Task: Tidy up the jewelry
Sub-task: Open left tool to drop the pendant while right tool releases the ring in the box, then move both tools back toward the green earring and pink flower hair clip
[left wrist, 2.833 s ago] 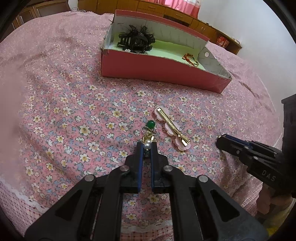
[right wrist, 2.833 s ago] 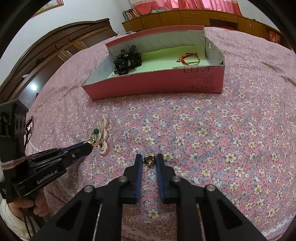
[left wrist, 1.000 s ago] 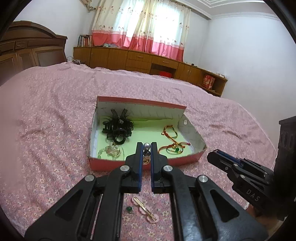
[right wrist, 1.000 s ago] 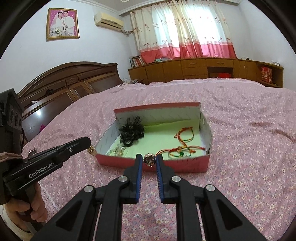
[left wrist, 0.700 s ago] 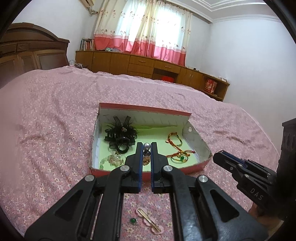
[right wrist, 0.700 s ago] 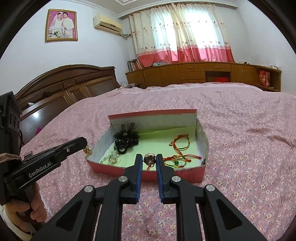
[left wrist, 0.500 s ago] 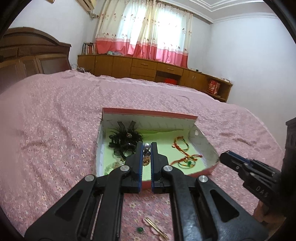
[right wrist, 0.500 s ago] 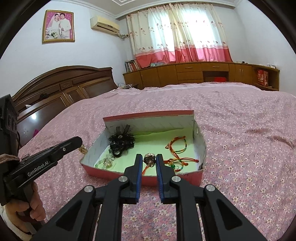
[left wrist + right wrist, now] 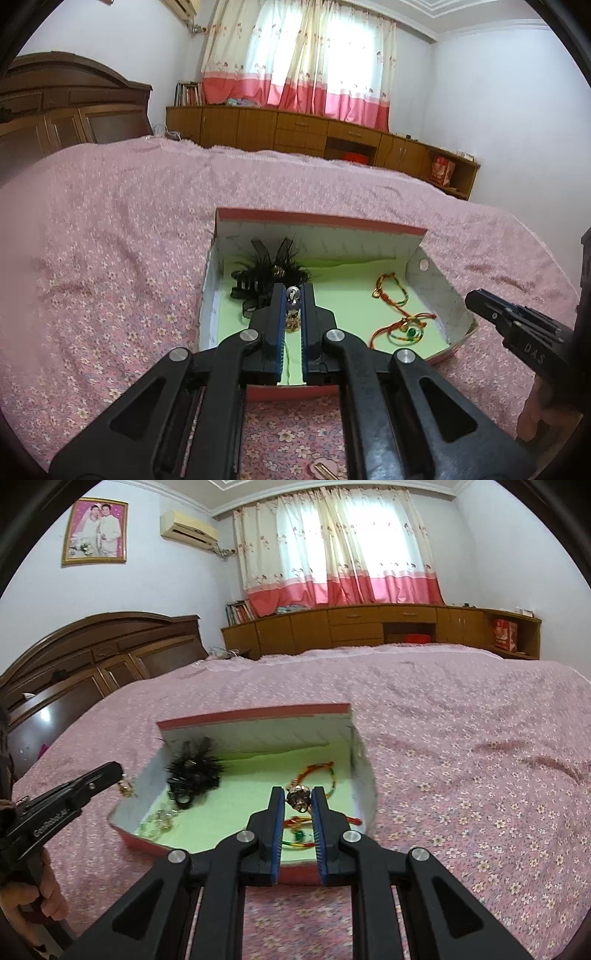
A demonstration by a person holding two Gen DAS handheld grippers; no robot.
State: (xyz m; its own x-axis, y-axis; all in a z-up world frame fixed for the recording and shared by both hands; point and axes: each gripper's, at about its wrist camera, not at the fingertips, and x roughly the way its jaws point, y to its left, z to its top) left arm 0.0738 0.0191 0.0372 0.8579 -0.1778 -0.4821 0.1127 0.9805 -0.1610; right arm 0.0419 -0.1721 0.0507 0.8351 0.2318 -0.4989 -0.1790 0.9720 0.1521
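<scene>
A: Jaws of the left gripper (image 9: pixel 292 310) clamp a pearl earring (image 9: pixel 293 306); the right gripper (image 9: pixel 300 800) pinches a gold ornament (image 9: pixel 298 798), both above the box (image 9: pixel 255 716).

B: Inside: black hair clip (image 9: pixel 194 773) at ten o'clock, red cord bracelets (image 9: pixel 397 314) at three. A hairpin (image 9: pixel 323 470) remains on the bed (image 9: pixel 110 236).
</scene>
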